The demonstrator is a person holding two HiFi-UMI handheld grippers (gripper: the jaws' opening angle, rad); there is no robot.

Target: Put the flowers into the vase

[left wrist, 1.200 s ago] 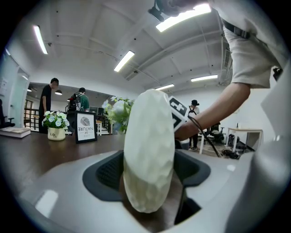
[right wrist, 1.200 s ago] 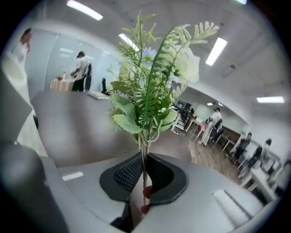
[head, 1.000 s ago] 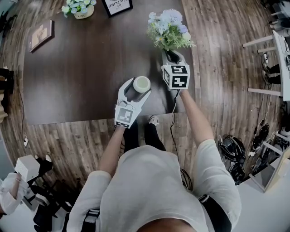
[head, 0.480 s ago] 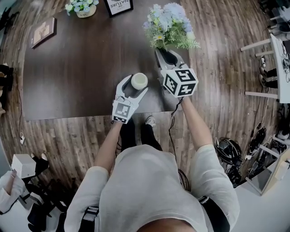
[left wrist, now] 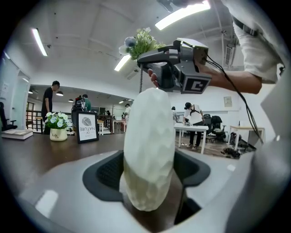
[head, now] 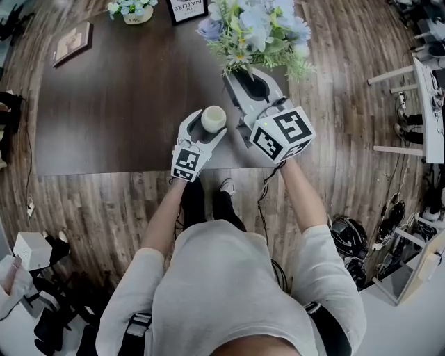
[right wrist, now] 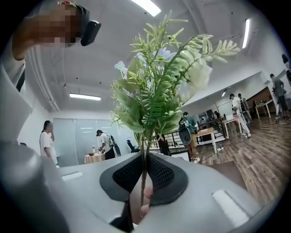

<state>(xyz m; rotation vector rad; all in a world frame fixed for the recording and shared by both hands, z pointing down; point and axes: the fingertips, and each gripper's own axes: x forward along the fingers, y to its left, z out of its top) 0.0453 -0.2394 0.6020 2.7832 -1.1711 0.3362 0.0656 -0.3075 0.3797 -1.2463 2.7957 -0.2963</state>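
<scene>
A white, dimpled vase (head: 213,118) stands upright near the dark table's (head: 118,90) front edge. My left gripper (head: 211,124) is shut on its body, and in the left gripper view the vase (left wrist: 149,150) fills the gap between the pads. My right gripper (head: 240,75) is shut on the thin stems of a bunch of blue, white and green flowers (head: 254,28). It holds them raised above the table, just right of and beyond the vase. In the right gripper view the stems (right wrist: 144,175) run up between the pads to the foliage (right wrist: 159,91).
At the table's far edge stand a small potted plant (head: 131,8) and a framed sign (head: 186,8), with a flat picture frame (head: 73,43) at far left. White furniture (head: 417,76) stands on the wood floor to the right. People move about in the background.
My right gripper has risen with the flowers and drifted left, closer to the vase. The left gripper and the vase have stayed in place.
</scene>
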